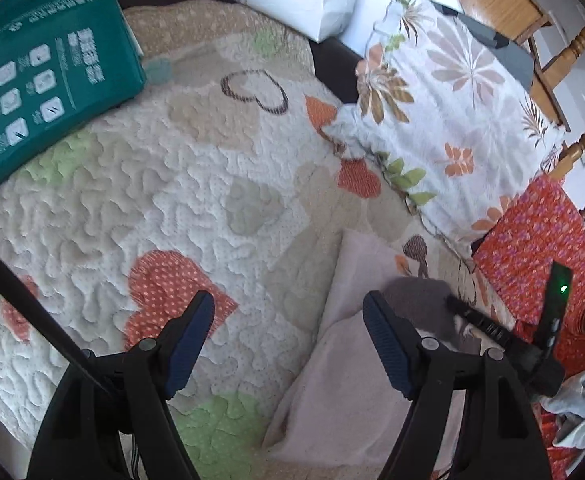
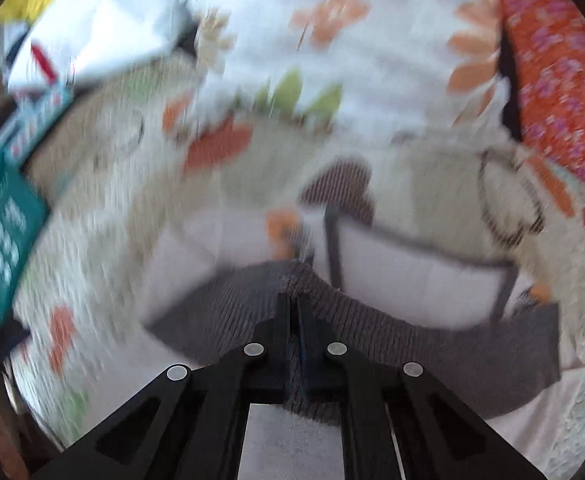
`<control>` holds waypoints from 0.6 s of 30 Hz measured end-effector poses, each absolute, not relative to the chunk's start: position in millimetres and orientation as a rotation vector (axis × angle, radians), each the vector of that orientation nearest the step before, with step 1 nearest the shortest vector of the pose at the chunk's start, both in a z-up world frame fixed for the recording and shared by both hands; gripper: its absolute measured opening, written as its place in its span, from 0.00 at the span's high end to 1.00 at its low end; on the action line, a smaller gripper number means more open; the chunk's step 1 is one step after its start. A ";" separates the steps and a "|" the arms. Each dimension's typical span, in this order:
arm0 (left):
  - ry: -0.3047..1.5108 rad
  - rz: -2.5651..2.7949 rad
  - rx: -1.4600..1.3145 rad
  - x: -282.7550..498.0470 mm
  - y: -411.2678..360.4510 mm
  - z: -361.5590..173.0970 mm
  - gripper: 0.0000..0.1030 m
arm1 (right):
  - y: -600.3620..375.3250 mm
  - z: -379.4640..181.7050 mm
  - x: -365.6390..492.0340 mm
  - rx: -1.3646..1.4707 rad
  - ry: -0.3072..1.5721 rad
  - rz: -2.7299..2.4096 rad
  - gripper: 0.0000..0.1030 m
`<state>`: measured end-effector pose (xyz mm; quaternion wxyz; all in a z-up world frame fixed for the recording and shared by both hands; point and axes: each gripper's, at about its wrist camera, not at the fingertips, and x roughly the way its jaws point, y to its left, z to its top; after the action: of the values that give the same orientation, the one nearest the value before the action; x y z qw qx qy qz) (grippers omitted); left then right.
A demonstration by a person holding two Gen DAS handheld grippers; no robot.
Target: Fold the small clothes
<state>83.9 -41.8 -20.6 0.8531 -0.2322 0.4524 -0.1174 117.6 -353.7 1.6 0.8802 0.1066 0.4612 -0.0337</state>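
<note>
Clothes, the small pink garment [image 1: 356,364], lie flat on the quilt [image 1: 180,184] so I can fold them; my left gripper [image 1: 288,344] hangs wide open and empty by their edge. From my right gripper [image 2: 292,308], fingers are clamped on the grey ribbed band [image 2: 372,344], lifting it.

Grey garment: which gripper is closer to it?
Right. The right gripper is shut on the grey garment, pinching its ribbed edge. The left gripper hangs open over the quilt, beside the garment and not touching it.
</note>
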 end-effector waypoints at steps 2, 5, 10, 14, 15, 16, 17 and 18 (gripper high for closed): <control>0.944 -0.229 -0.496 82.0 -36.3 -19.9 0.27 | -349.9 2.6 120.7 0.233 0.971 -0.065 0.92; 0.947 -0.214 -0.524 82.2 -27.1 -20.8 0.27 | -325.5 0.6 127.0 0.239 1.027 0.021 0.85; 0.945 -0.202 -0.544 82.9 -21.2 -19.8 0.27 | -288.8 -8.2 136.3 0.258 1.048 0.101 0.60; 0.943 -0.210 -0.525 81.2 -25.0 -18.1 0.27 | -259.8 -43.6 153.5 0.183 1.207 0.041 0.53; 0.944 -0.211 -0.524 80.8 -25.0 -18.1 0.27 | -259.0 -50.2 153.5 0.176 1.229 0.032 0.61; 0.945 -0.212 -0.526 80.4 -24.1 -18.3 0.27 | -259.3 -51.6 151.7 0.163 1.219 0.011 0.82; 0.946 -0.212 -0.529 80.5 -24.1 -18.1 0.27 | -262.2 -46.4 148.2 0.181 1.188 0.018 0.88; 0.947 -0.211 -0.534 80.2 -22.6 -18.1 0.27 | -268.2 -33.5 141.3 0.229 1.129 0.029 0.90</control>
<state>80.2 -22.6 -18.1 0.8505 -0.2536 0.4497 -0.1003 141.3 -268.2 -33.5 0.8385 0.1081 0.5339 0.0139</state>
